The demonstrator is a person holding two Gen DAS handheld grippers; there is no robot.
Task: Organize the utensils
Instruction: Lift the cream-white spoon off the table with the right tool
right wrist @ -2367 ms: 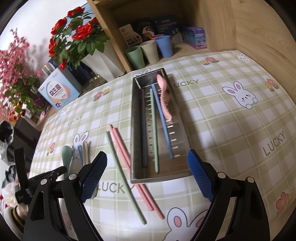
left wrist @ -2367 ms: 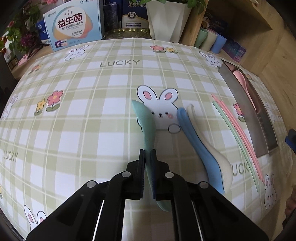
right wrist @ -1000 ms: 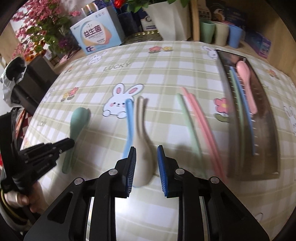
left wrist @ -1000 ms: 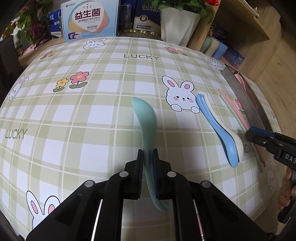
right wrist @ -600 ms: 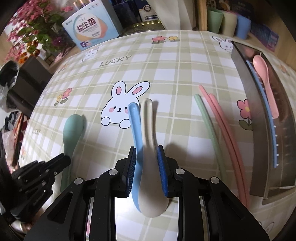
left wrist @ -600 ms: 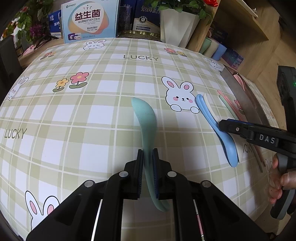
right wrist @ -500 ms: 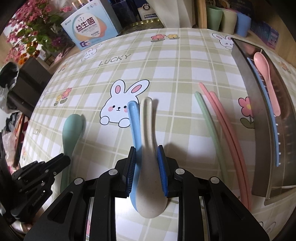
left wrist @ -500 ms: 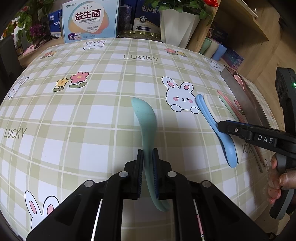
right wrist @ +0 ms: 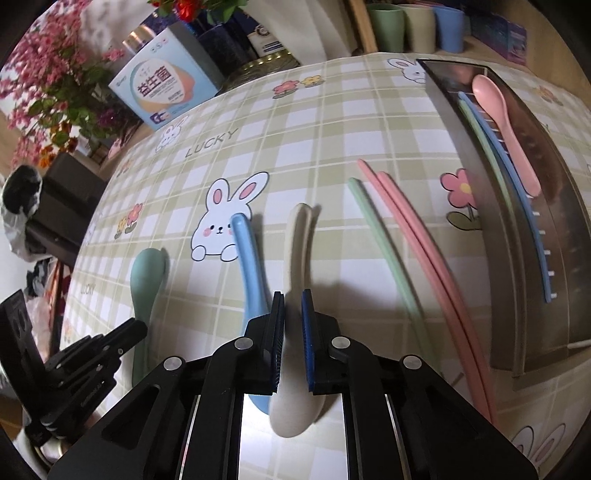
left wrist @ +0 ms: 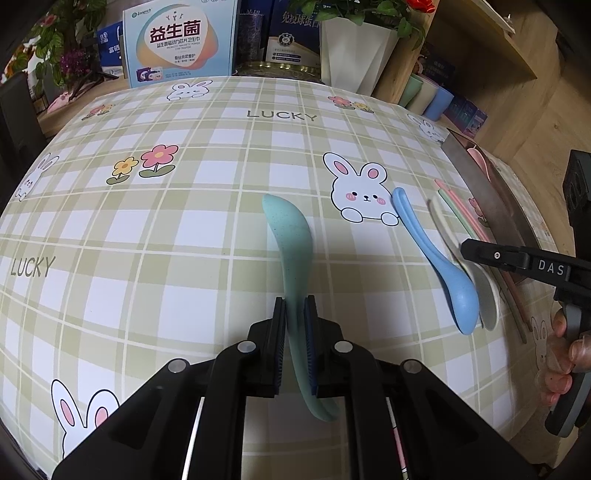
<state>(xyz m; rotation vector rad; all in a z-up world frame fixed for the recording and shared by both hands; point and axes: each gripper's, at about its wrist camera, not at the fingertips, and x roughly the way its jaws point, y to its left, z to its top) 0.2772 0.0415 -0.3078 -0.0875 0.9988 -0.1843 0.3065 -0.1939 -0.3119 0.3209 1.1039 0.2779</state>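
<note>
My left gripper (left wrist: 294,306) is shut on the green spoon (left wrist: 291,236), which points away over the checked tablecloth. My right gripper (right wrist: 293,299) is shut on the cream spoon (right wrist: 297,243) and has it slightly off the cloth. The blue spoon (right wrist: 246,258) lies just left of it; in the left wrist view the blue spoon (left wrist: 432,254) sits beside the cream spoon (left wrist: 484,291). A green chopstick (right wrist: 384,236) and two pink chopsticks (right wrist: 421,236) lie right of the spoons. The metal tray (right wrist: 528,236) holds a pink spoon (right wrist: 506,125), a blue chopstick and a green chopstick.
At the table's far edge stand a printed box (left wrist: 181,40), a white flower pot (left wrist: 354,51), dark boxes and three cups (right wrist: 417,22). A wooden shelf (left wrist: 476,44) rises at the back right. The left gripper also shows in the right wrist view (right wrist: 122,336).
My right gripper swung left from the tray, closed on the cream spoon and pulled it to the right, away from the blue spoon. My left gripper keeps hold of the green spoon.
</note>
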